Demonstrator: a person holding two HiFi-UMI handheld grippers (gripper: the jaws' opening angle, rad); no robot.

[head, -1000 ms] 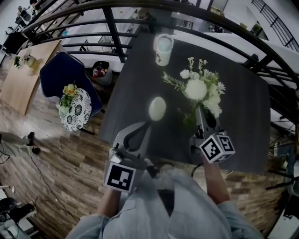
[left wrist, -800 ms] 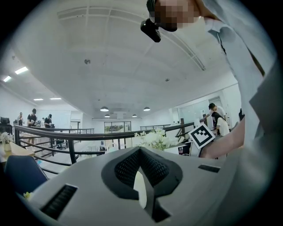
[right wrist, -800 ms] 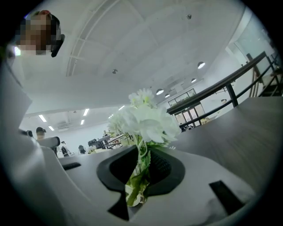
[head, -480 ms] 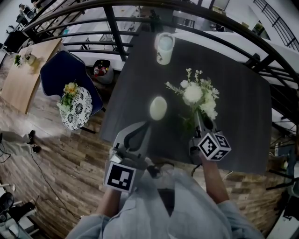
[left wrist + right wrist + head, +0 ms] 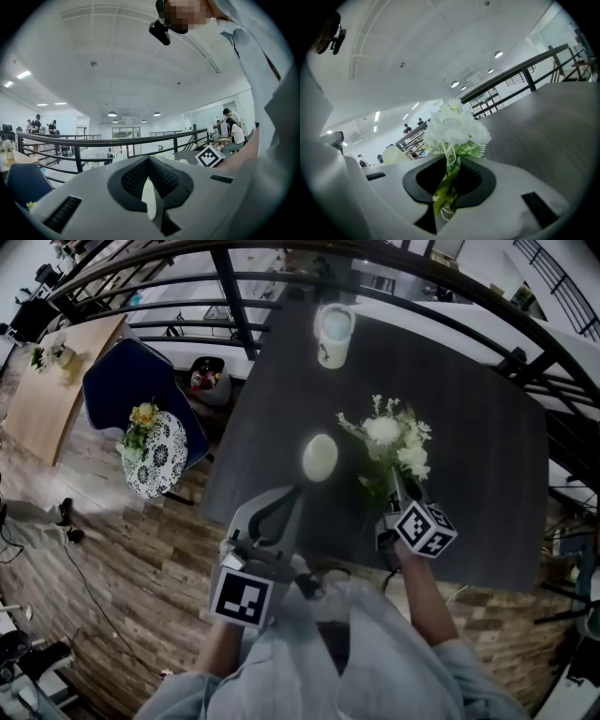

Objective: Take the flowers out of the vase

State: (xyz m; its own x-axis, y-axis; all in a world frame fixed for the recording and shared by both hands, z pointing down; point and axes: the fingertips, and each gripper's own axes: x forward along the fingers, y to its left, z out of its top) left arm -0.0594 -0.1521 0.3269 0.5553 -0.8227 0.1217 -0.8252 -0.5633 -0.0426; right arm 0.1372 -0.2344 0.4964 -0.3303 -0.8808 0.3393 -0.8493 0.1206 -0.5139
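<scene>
The tabletop's (image 5: 478,465) left edge slants from 12 down to 7 o'clock in the head view, and past it the drop is onto wood-plank floor (image 5: 131,568). A blue chair (image 5: 117,385) and a small lace-covered stand (image 5: 161,465) carrying a yellow posy (image 5: 141,418) sit out at 9 o'clock of the vase (image 5: 320,457), well apart from it.

The left claw (image 5: 296,489) comes in over the near edge by the left corner and meets the vase at its 7 o'clock side. Its own view shows it narrow, pads pinched on a white sliver of the vase. The vase stands nearer the left edge than the right. Bare top runs from its 12 o'clock side up to a white cup (image 5: 333,334) by the far edge.

The flowers (image 5: 389,439) are out of the vase, at its 3 o'clock and apart from it, heads toward 12 o'clock. The right claw (image 5: 397,486) is narrow too, closed on their green stems at the bouquet's 6 o'clock end. From the bouquet toward 3 o'clock a wide stretch of bare top runs to the right edge.

The surface is dark, matte and faintly grained. A black railing (image 5: 234,292) curves past the far edge. Beyond it the room is bright and open, with round ceiling lights (image 5: 111,114) and people (image 5: 232,131) at desks.
</scene>
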